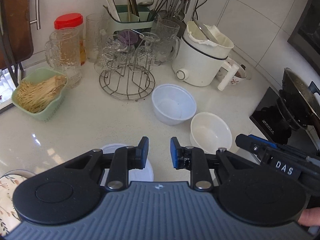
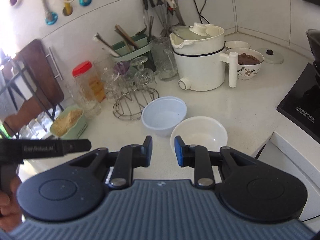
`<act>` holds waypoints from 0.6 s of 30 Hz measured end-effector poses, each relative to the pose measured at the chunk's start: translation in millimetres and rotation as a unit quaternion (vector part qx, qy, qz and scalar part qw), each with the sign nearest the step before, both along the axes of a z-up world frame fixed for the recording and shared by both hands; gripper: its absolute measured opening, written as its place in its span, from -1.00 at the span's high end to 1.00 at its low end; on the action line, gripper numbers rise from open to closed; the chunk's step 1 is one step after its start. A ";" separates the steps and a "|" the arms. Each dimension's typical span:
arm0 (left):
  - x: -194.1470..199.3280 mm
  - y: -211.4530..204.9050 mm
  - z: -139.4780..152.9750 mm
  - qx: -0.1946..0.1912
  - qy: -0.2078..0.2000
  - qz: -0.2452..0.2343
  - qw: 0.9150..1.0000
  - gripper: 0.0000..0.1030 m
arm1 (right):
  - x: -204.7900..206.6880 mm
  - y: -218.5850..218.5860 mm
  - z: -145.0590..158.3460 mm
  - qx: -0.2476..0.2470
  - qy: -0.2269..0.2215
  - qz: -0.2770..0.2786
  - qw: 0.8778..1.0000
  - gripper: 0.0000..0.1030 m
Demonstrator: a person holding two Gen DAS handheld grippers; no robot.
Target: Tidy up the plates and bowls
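Observation:
A pale blue-white bowl (image 1: 173, 104) and a cream white bowl (image 1: 210, 132) stand side by side on the white counter; both also show in the right wrist view, the blue-white bowl (image 2: 164, 118) and the cream bowl (image 2: 200, 134). My left gripper (image 1: 159, 152) is open and empty, above the counter just in front of the bowls. A small white dish (image 1: 120, 148) lies partly hidden under its left finger. A floral plate (image 1: 8, 182) shows at the lower left edge. My right gripper (image 2: 163, 150) is open and empty, its right finger over the cream bowl's near rim.
A wire glass rack (image 1: 128, 80), glass mugs (image 1: 64, 56), a green basket of noodles (image 1: 38, 94), a white electric pot (image 1: 202, 60) and a utensil holder (image 1: 132, 20) crowd the back. An induction cooker with a wok (image 1: 296, 104) stands right. A patterned bowl of food (image 2: 249, 64) sits behind the pot.

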State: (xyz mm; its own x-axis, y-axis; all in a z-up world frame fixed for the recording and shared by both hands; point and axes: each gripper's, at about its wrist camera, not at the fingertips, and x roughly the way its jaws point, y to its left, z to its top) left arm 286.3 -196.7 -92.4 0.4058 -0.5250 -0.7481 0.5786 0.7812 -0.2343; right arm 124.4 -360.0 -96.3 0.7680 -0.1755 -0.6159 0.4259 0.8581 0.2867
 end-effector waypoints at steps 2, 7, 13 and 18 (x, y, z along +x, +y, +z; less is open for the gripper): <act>2.7 -8.5 -4.9 0.007 -0.002 0.002 1.000 0.47 | 3.0 -8.6 -3.2 -0.005 0.004 0.001 1.000 0.45; 19.3 -24.7 -17.5 0.011 -0.004 0.003 1.000 0.47 | 13.4 -27.7 -14.3 -0.020 0.010 0.001 1.000 0.45; 57.2 -40.8 -39.6 0.017 0.028 0.010 0.999 0.45 | 23.9 -48.0 -23.4 -0.001 0.008 0.010 1.000 0.45; 76.3 -53.0 -43.6 -0.013 0.033 -0.003 0.999 -0.37 | 35.3 -64.3 -26.9 0.038 -0.018 0.012 0.999 -0.28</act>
